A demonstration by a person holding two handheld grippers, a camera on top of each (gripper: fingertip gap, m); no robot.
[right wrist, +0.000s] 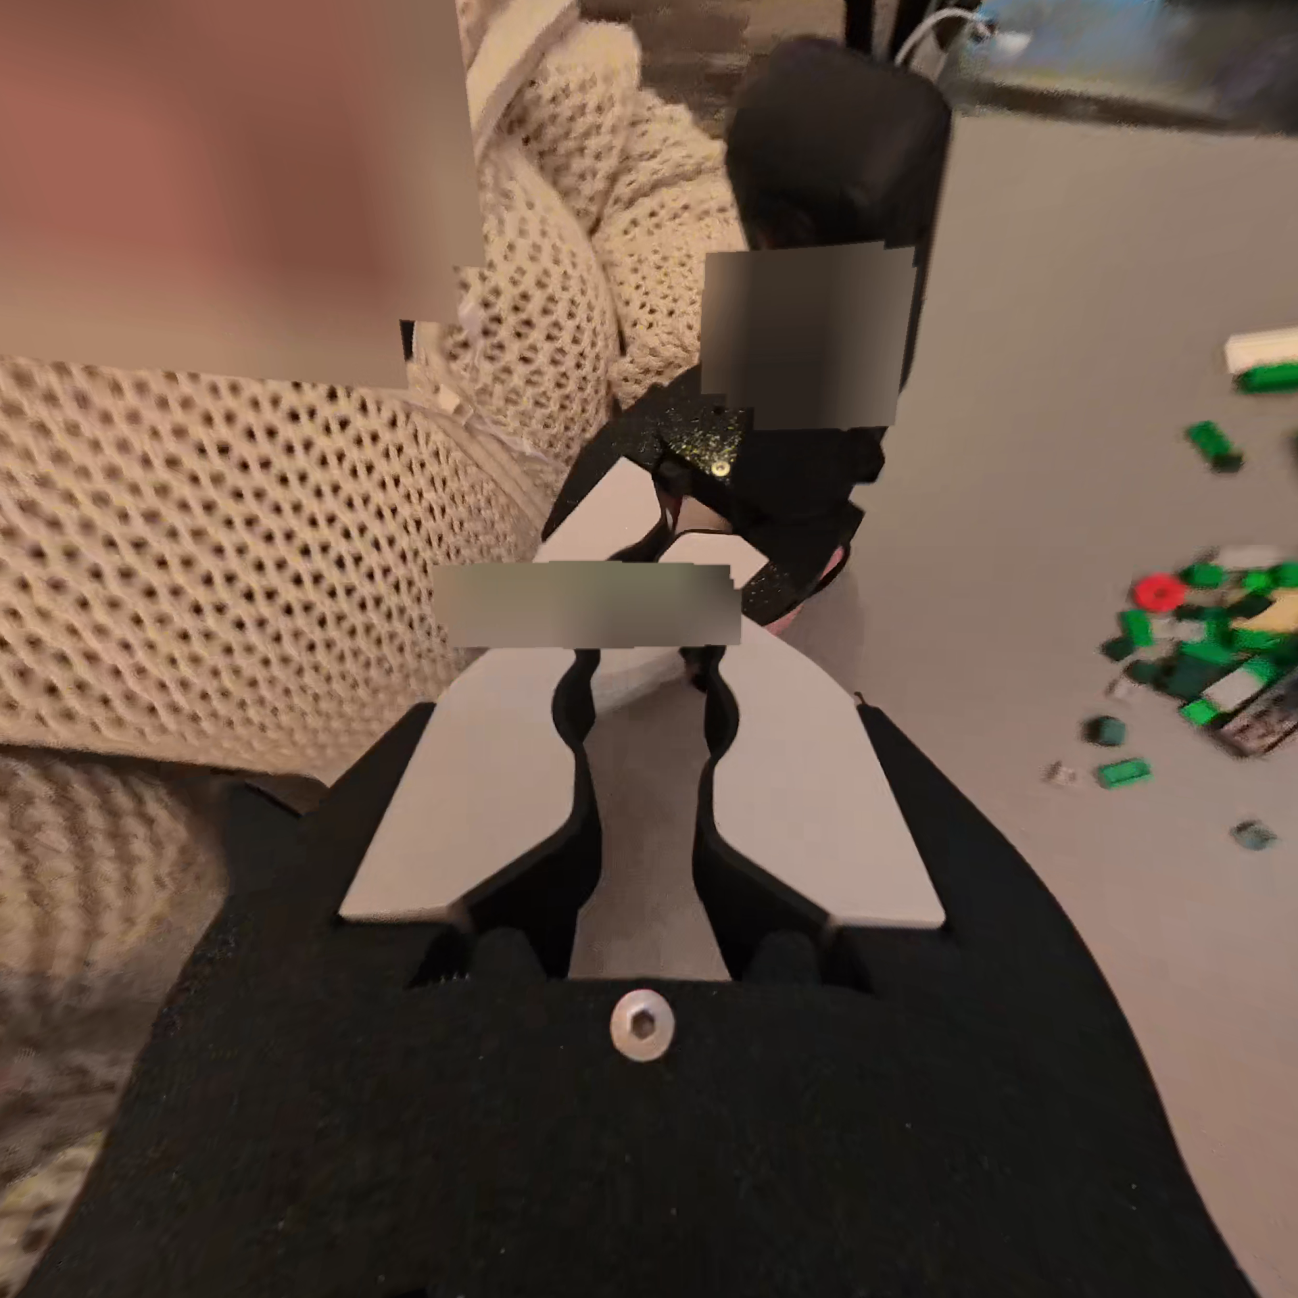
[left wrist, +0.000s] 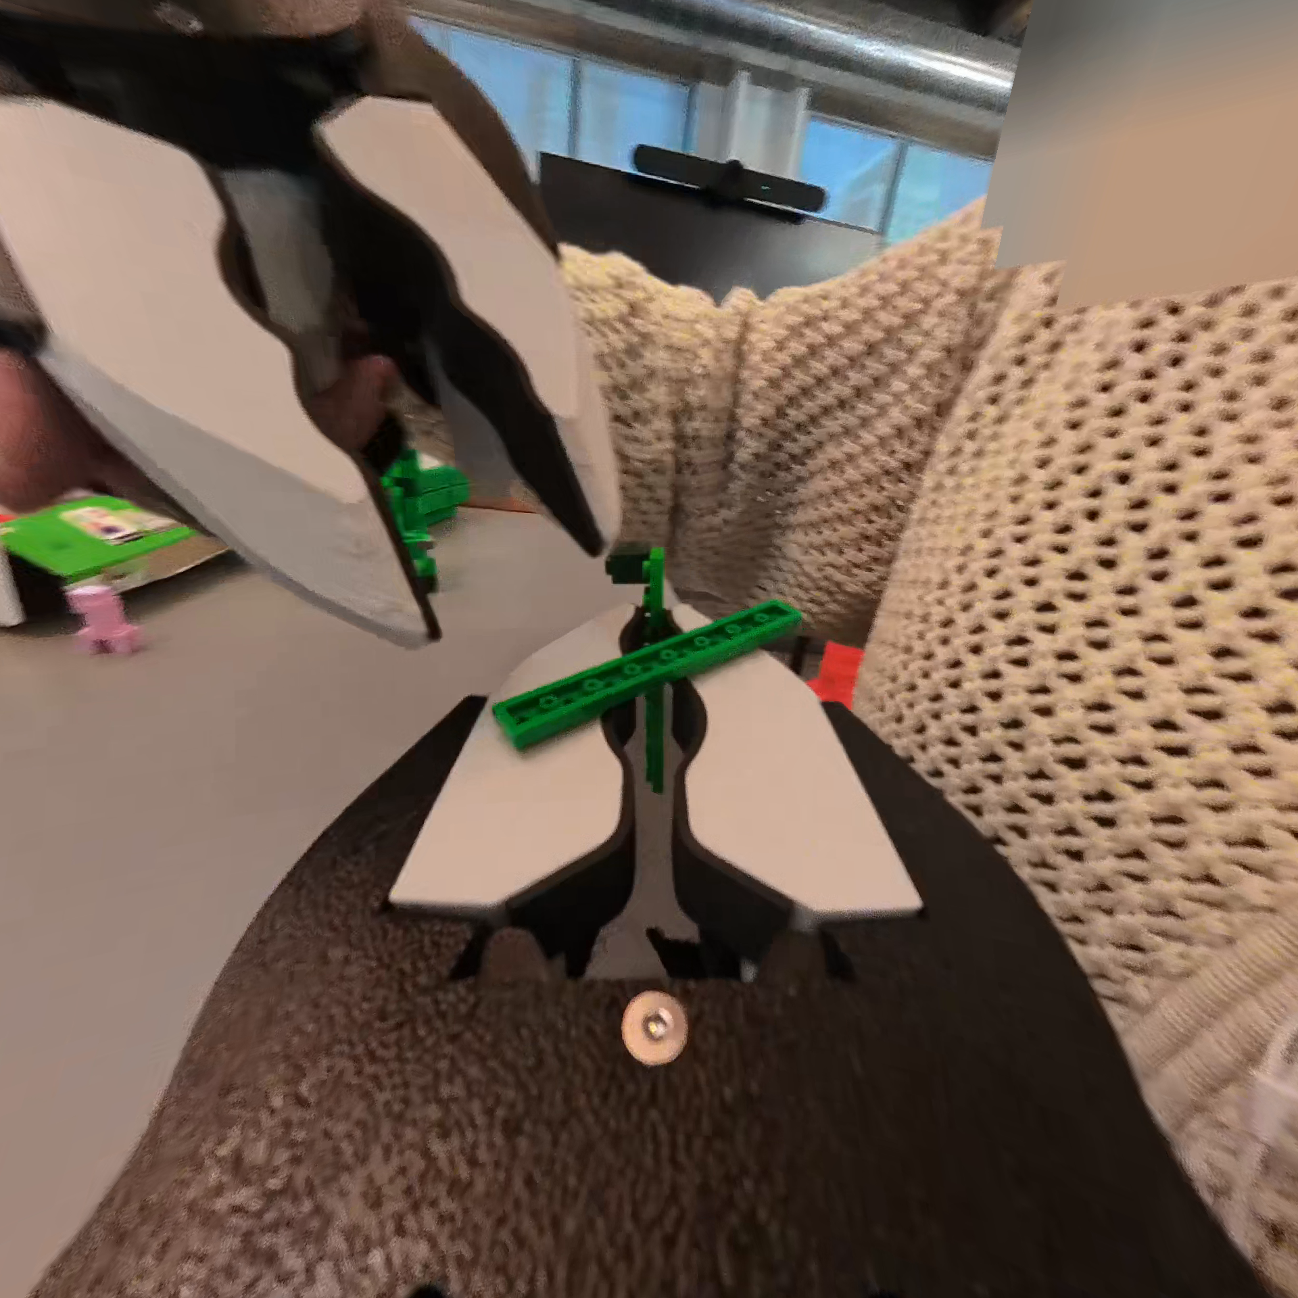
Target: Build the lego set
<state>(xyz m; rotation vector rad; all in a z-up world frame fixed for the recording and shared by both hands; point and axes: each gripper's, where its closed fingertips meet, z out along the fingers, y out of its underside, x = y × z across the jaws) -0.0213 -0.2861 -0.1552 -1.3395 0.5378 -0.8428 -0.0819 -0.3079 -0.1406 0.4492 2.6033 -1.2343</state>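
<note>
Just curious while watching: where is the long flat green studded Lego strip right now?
In the left wrist view, the long flat green Lego plate lies slantwise across the left gripper fingers, attached to the thin green piece they pinch.

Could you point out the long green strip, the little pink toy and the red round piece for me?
Long green strip (left wrist: 650, 674): left wrist view, middle of its studded face.
Pink toy (left wrist: 105, 621): left wrist view, its body.
Red round piece (right wrist: 1157, 591): right wrist view, its top.

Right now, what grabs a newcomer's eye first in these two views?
The left gripper, shut on a green lego assembly with a long plate lying crosswise over its fingers. The right gripper hangs open, coming in from upper left. In the right wrist view, a loose brick pile lies on the grey table at right.
</note>
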